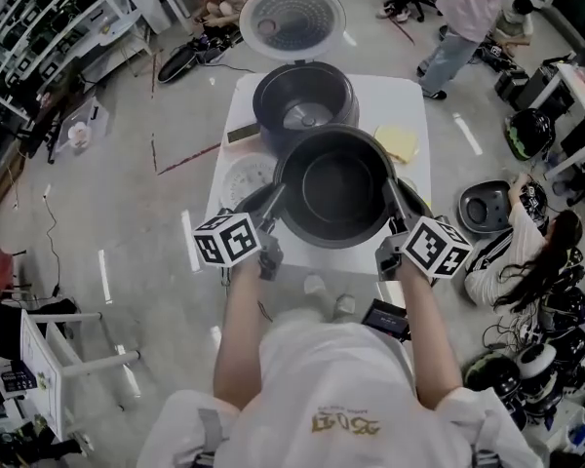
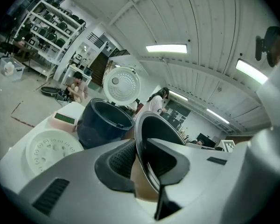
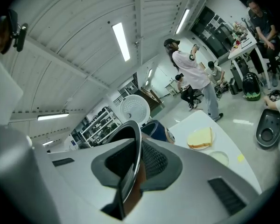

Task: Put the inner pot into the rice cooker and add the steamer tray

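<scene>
The dark inner pot (image 1: 336, 185) hangs above the white table (image 1: 390, 100), held level by its rim from both sides. My left gripper (image 1: 276, 197) is shut on the pot's left rim (image 2: 144, 139), and my right gripper (image 1: 395, 199) is shut on its right rim (image 3: 133, 148). Just behind the pot, the rice cooker (image 1: 304, 100) stands with its lid (image 1: 291, 18) up and its cavity showing. On the table's left side lies the white perforated steamer tray (image 1: 246, 178), partly hidden by the pot. It also shows as the steamer tray (image 2: 49, 148) in the left gripper view.
A yellow cloth (image 1: 398, 142) lies on the table right of the cooker, and a small pink device with a green display (image 1: 242, 133) lies to its left. Several people sit or stand on the floor around the table, among more cookers (image 1: 486, 206) and shelving (image 1: 39, 27).
</scene>
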`<state>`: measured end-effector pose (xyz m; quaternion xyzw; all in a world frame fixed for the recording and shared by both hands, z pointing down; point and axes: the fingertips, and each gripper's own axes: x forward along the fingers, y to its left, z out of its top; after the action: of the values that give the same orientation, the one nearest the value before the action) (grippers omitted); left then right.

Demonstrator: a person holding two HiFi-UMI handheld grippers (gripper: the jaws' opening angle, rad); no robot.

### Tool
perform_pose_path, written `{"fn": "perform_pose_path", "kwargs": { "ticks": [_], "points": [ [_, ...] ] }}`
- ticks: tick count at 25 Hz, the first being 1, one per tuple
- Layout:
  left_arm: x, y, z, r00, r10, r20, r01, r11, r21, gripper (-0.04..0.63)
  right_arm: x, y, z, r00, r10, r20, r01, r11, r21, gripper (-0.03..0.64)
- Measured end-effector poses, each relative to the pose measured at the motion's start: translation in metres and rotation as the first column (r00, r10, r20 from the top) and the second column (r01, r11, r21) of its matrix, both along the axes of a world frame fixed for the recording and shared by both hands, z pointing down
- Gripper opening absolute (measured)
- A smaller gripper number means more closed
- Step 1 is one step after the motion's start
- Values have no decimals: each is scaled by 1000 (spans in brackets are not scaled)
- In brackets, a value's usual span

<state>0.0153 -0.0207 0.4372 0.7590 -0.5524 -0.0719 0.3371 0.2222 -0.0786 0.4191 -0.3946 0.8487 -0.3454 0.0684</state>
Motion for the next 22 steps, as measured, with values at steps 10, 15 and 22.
{"fn": "perform_pose_path", "kwargs": {
  "ticks": [10, 15, 22],
  "points": [
    [-14, -3, -37, 1000, -28, 7, 28, 997, 70, 91, -15, -7, -39, 998, -26, 50, 22, 997, 68, 52],
    [-28, -15, -53, 999, -37, -2, 37, 995, 97, 91, -29, -21, -58, 997, -40, 63, 33, 994, 104, 52],
    [-60, -52, -70, 1000, -21, -11, 22, 991, 135, 92, -61, -56, -75, 997, -30, 76, 21, 992, 123, 52]
  ]
}}
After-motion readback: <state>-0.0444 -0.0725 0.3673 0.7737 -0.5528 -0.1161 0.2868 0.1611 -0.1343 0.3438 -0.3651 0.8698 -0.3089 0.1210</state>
